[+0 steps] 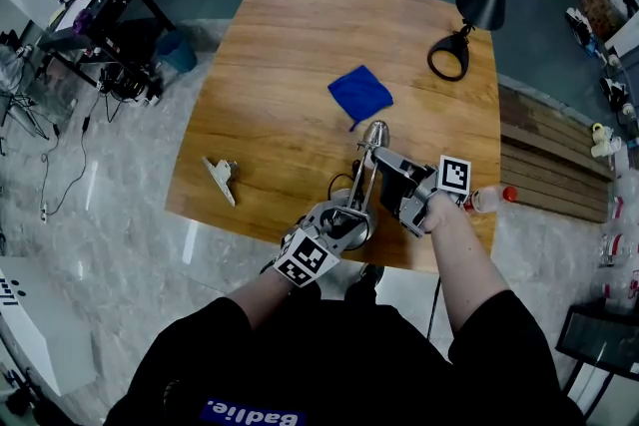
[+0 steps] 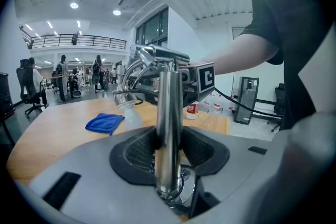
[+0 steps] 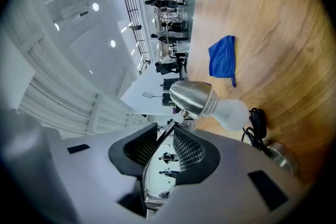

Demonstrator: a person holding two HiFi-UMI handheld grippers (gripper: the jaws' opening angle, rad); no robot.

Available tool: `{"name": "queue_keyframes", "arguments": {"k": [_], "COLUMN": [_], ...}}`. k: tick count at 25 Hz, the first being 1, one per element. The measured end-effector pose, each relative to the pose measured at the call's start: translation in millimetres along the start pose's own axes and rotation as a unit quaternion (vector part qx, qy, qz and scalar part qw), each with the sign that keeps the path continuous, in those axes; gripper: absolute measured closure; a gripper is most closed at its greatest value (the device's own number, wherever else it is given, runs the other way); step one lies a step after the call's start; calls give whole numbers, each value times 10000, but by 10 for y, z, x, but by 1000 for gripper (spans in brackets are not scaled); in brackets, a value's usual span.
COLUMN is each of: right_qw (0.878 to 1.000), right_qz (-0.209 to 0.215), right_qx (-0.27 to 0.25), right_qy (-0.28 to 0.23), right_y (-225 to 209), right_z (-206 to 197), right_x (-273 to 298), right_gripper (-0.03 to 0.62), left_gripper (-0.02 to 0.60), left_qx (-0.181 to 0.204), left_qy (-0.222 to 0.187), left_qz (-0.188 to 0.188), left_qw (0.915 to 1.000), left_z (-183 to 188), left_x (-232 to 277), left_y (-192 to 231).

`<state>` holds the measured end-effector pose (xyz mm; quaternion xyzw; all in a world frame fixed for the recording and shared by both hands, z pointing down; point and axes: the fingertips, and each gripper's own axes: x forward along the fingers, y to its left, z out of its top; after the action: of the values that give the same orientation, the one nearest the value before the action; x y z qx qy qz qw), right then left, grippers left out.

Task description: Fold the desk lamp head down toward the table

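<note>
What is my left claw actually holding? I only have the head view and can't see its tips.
Observer: In the left gripper view the left claw is shut on the chrome lamp post, one pad on each side.
Operator: And the right one?
Observer: A thin arm rod runs between the pads of the right claw, against one pad; I cannot tell whether it is clamped.
Operator: Is a bulb fitted?
Observer: Yes, a bare white bulb sticks out of the chrome lamp head.
</note>
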<state>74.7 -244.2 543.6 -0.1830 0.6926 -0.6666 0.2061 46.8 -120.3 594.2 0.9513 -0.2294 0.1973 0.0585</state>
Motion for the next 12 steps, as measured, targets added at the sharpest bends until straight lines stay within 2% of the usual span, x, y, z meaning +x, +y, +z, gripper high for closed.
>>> {"name": "queue_keyframes", "arguments": {"k": [12], "right_qw": [9993], "right_qz": [40], "right_qx": [350], "right_qy": [-78], "right_y": [-116], "right_z": [-25], "right_x": [-6], "right_gripper": [493], "left_gripper": [420], "left_qx": [15], "left_qy": [-1], "left_qz": [0], "left_qw": [10000], "left_z": [-5], "left_x": [1], "left_y": [20]}}
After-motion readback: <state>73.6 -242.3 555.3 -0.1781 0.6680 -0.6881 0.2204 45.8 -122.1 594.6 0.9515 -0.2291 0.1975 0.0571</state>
